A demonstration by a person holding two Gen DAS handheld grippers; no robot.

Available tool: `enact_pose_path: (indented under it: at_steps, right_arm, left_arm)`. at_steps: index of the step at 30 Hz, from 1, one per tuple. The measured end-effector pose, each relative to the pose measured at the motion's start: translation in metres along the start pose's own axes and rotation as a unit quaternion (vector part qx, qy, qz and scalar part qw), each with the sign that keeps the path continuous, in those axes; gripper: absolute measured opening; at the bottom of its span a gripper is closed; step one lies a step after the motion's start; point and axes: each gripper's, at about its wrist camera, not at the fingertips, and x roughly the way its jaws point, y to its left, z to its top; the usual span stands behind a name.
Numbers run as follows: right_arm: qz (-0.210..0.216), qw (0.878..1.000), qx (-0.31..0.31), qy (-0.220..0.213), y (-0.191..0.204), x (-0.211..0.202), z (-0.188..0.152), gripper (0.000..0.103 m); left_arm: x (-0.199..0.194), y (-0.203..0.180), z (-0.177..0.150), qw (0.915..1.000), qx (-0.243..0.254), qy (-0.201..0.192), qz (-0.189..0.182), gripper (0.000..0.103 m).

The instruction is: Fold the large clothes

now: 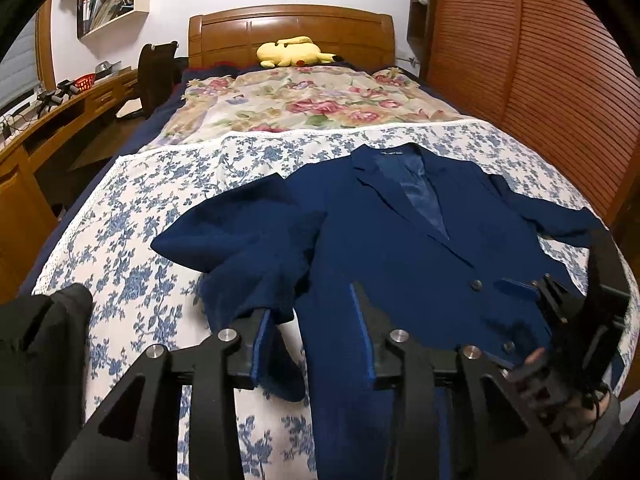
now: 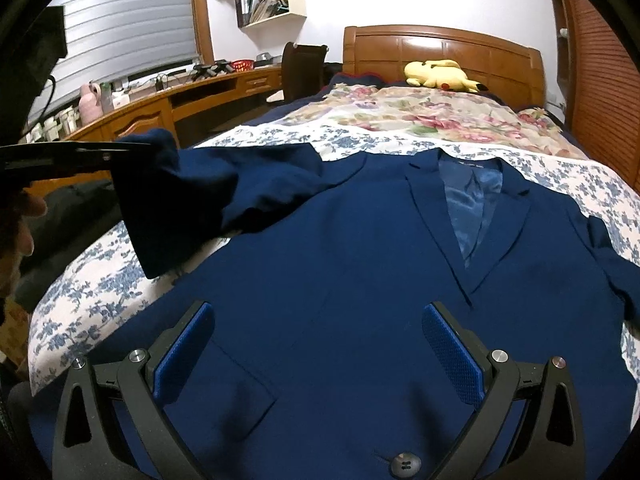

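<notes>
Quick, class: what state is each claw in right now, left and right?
Left claw: open; the jacket sleeve drapes against one finger, not pinched.
Right claw: open, holding nothing, above the blue jacket.

Bed [image 2: 100,304] (floral sheet): navy blazer [image 2: 340,280]

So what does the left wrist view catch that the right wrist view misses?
Left wrist only: the right gripper seen from the side, over the jacket front. Right wrist only: the left gripper side-on at the raised sleeve, the window blinds, a pink vase. Both: the jacket, the yellow plush, the headboard.
</notes>
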Motion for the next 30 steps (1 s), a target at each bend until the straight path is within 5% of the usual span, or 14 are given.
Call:
enact_pose_path:
  at_steps: [8,20,30]
  right_arm:
    - [0.0,1.0,0.007,0.003,-0.009,0.002,0.006,0.103]
    - [-0.001,1.0,-0.004,-0.009,-0.005,-0.016,0.005,0.103]
    - [-0.022,0.999,-0.023,-0.021,-0.008,-0.053,-0.005,0.103]
  left_arm:
    - [-0.021,0.004,-0.024,0.9997,-0.015,0.004,-0.021,0.055]
    - [-0.018,0.016,-0.091,0.9969,-0.051,0.057,-0.014,0.055]
    - [-0.044,0.034,-0.11,0.9969,-0.064,0.022,0.039,0.055]
